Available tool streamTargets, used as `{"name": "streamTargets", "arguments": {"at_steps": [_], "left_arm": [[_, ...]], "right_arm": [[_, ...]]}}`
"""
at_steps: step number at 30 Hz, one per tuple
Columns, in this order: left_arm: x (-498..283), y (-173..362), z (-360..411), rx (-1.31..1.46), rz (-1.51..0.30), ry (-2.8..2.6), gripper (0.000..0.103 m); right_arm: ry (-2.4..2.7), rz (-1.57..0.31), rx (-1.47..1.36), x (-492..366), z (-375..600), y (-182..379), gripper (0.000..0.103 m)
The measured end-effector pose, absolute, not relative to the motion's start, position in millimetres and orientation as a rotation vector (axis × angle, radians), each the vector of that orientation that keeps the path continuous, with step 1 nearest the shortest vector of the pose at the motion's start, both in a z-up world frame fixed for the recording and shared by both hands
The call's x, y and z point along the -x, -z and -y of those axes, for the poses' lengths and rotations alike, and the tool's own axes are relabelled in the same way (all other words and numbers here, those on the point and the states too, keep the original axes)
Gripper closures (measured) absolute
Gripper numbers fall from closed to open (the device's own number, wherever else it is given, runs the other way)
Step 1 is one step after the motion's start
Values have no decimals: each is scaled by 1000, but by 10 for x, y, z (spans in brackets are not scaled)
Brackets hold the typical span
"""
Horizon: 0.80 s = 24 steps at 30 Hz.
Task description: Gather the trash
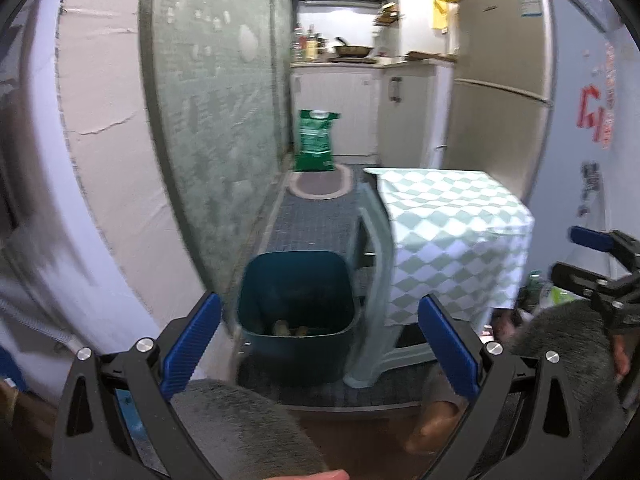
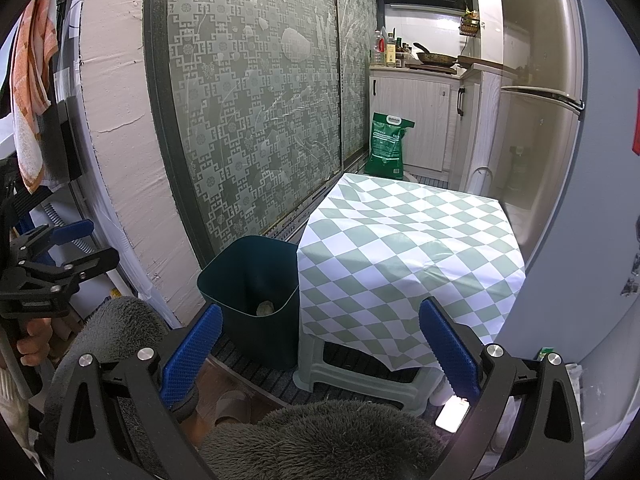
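Note:
A dark teal trash bin (image 1: 296,280) stands on the floor against the frosted glass door, left of a stool draped in a green-and-white checked cloth (image 1: 452,232). Yellowish scraps (image 1: 288,328) lie at its bottom; the right wrist view shows the bin (image 2: 260,340) holding a pale crumpled lump (image 2: 265,308). My left gripper (image 1: 320,346) is open and empty, just short of the bin. My right gripper (image 2: 320,344) is open and empty, facing the gap between bin and cloth-covered stool (image 2: 400,248). Each gripper appears at the edge of the other's view: right gripper (image 1: 600,268), left gripper (image 2: 52,268).
The person's grey fleece knees (image 2: 320,440) and a slippered foot (image 2: 234,404) fill the foreground. A green sack (image 2: 388,146) leans by the kitchen cabinets, and a fridge (image 2: 540,80) stands on the right. A lit phone (image 2: 452,416) lies by the stool leg. An orange towel (image 2: 32,80) hangs left.

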<state>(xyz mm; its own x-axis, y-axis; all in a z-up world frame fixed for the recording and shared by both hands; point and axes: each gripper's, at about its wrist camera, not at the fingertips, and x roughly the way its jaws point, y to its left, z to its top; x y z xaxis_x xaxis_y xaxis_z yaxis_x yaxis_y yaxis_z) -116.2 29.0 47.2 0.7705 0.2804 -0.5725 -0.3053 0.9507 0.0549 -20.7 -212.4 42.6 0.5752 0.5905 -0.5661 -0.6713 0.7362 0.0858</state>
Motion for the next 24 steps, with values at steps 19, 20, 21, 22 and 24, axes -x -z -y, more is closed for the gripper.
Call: {"name": "streamTargets", "arguments": {"at_steps": [19,20,21,22,24], "left_arm": [[1172,-465,-316,79,-651,-302,3],[1172,-464,-312,79,-651,-304,3],[1172,-462,-312,79,-652,-309,3],[1177,-461,-321,82,-655,-314,3],[1186,-466,-336,104,-652,-298,3]], "right_arm": [[-742,-608,145,209,2118,-426,4],[-742,-608,145,210,2119,-426,4],[-741,-608,145,210,2118,-426,4],[-741,-608,146,210,2126,-427,4],[-741,-608,144,210,2117,-426,4]]}}
